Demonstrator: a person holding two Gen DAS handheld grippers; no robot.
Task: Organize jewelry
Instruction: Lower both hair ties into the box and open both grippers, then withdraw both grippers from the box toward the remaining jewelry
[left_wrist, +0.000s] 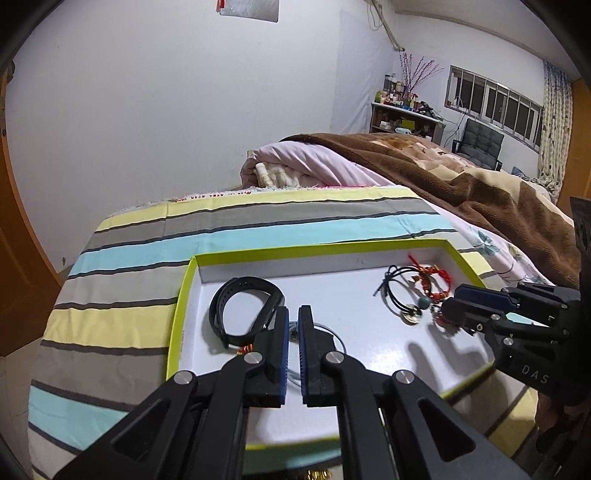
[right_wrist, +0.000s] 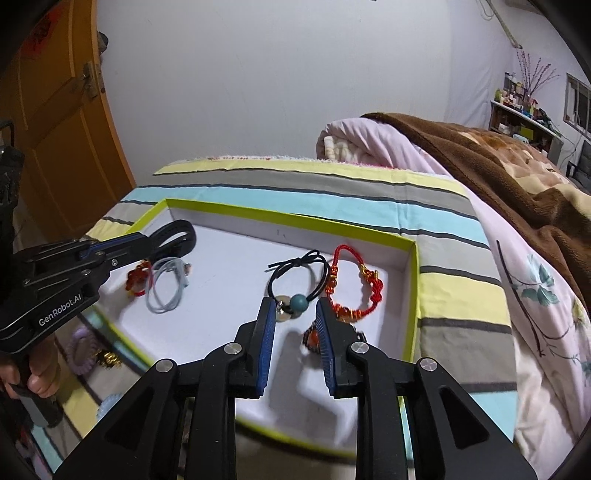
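I am working over a bed (left_wrist: 258, 221) spread with a striped cloth; on it lies a shallow tray (right_wrist: 413, 280), white inside with a lime-green rim, which serves as the collecting place for the jewelry.

Inside the tray, at its left end, lie a black wristband (left_wrist: 243, 306), a pale blue hair tie (right_wrist: 166, 284) and a small red charm (right_wrist: 136, 280). At its right end lie a black cord bracelet (right_wrist: 295, 280) with a teal bead and metal disc, a red knotted bracelet (right_wrist: 354, 291), and a dark beaded piece with orange stones (right_wrist: 312, 338) just beneath my right fingers. A purple coil hair tie (right_wrist: 83, 349) and a gold item beside it lie outside the tray, on the cloth near its front left edge.

The left gripper (left_wrist: 293, 325) hangs over the pale blue tie with its jaws almost together and nothing between them. The right gripper (right_wrist: 295, 314) stands with its jaws clearly apart, also empty, above the beaded piece.

My judgement: both pieces are just deposited, and the placing step is closing. The next move calls for lifting clear of the tray without snagging cords, then reaching for the purple coil outside it.
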